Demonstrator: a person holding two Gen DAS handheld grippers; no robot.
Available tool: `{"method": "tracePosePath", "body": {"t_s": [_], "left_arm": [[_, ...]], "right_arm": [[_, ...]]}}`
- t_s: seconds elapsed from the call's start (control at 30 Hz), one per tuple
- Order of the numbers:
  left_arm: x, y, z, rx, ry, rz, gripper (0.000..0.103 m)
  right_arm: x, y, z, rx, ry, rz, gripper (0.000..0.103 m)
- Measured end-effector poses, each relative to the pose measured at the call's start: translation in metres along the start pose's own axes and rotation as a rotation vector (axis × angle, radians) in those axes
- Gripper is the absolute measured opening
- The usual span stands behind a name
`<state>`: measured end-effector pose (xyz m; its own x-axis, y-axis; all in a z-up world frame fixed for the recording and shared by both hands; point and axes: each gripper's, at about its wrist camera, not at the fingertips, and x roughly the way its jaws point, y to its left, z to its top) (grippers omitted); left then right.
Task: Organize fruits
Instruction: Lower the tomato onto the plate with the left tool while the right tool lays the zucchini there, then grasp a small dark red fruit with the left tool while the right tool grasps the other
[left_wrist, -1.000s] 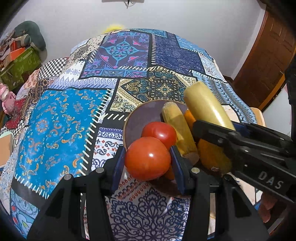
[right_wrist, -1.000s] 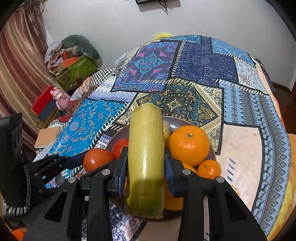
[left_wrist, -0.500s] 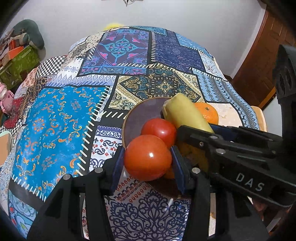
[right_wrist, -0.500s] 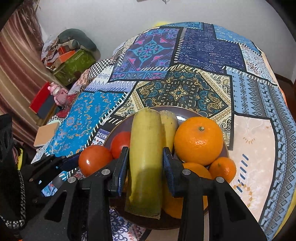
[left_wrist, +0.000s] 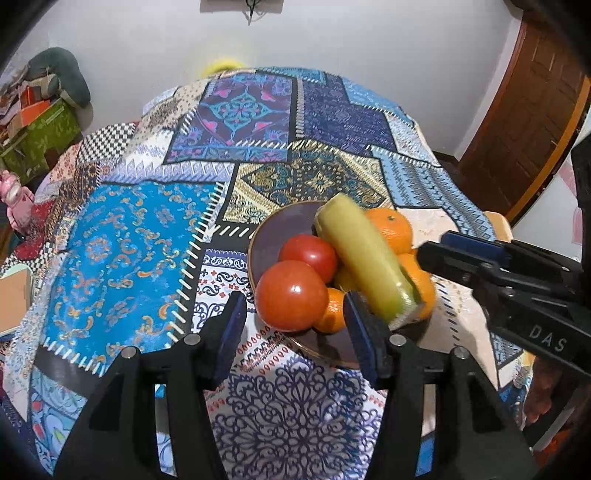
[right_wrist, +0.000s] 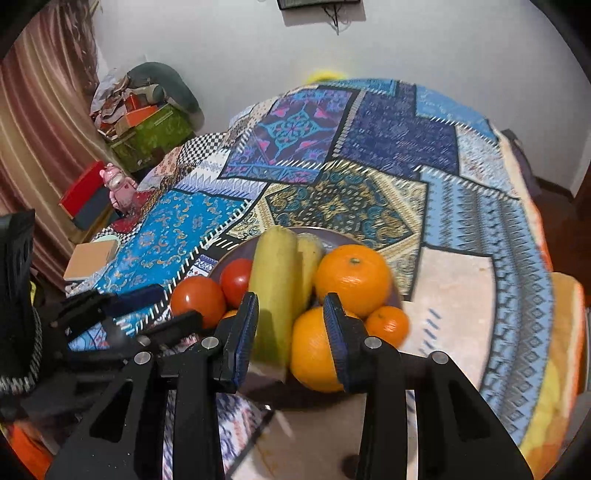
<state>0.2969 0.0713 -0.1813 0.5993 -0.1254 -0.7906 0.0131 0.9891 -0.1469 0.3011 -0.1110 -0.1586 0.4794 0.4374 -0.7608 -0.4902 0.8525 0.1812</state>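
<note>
A dark round plate on the patchwork cloth holds two red tomatoes, several oranges and two yellow-green bananas. The long banana lies on top of the pile. My left gripper is open, its pads apart on either side of the near tomato, which rests on the plate's edge. My right gripper is open just behind the long banana's cut end, pads clear of it; it also shows at the right of the left wrist view.
The patchwork tablecloth covers the table. A wooden door stands at the right. Boxes and bags are piled at the far left, with a pink toy and a red box nearby.
Both grippers opened. The left let go of the tomato at the plate's edge. The right lowered the long banana onto the pile, let it go and pulled back.
</note>
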Motion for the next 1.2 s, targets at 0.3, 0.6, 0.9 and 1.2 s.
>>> {"method": "tracePosePath", "body": {"t_s": [0.3, 0.6, 0.9, 1.2], "left_arm": [[-0.045, -0.017, -0.013, 0.04, -0.045, -0.001, 0.062], [-0.055, -0.034, -0.041, 0.035, -0.016, -0.023, 0.067], [-0.025, -0.04, -0.066, 0.022, 0.078, -0.044, 0.068], [-0.002, -0.045, -0.074, 0.025, 0.129, -0.057, 0.068]], "right_arm": [[-0.057, -0.018, -0.027, -0.02, -0.074, -0.047, 0.037], [-0.065, -0.041, -0.073, 0.016, -0.03, -0.056, 0.04], [-0.024, -0.046, -0.107, 0.026, 0.092, -0.011, 0.035], [0.004, -0.045, -0.109, 0.01, 0.141, 0.009, 0.02]]}}
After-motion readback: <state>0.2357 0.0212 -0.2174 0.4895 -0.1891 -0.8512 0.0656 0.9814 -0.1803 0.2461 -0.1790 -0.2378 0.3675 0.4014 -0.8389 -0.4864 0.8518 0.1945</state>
